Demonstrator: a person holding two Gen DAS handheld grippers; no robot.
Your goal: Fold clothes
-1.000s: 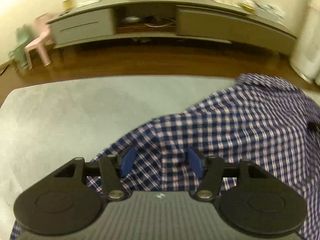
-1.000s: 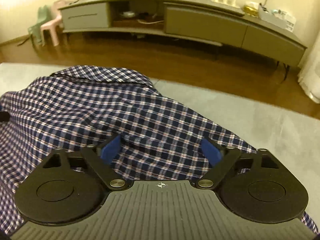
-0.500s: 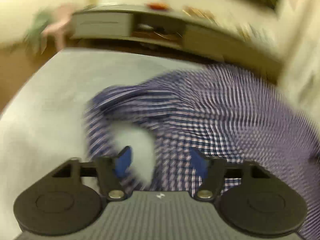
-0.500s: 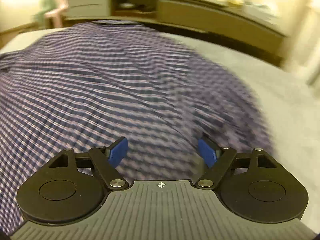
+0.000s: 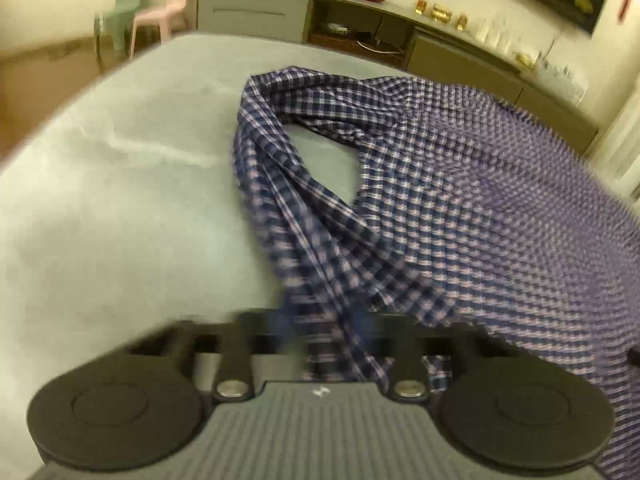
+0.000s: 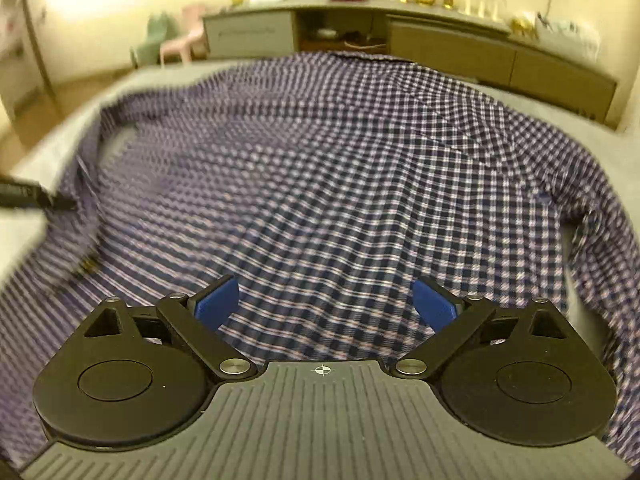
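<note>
At the bottom centre of the left wrist view, the left claw [image 5: 326,332] is pinching a bunched strip of the checked shirt [image 5: 460,208], its blurred fingers pressed together on the cloth. From there the strip is running up the frame, looping around a bare patch of the grey table [image 5: 120,200], while the shirt's body is spreading toward the right edge. In the right wrist view, the right claw [image 6: 326,306] is opening wide, its blue pads [image 6: 218,304] hovering over the shirt [image 6: 340,168], which is lying broadly across the frame. Beyond, a low cabinet [image 6: 440,48] is lining the wall.
</note>
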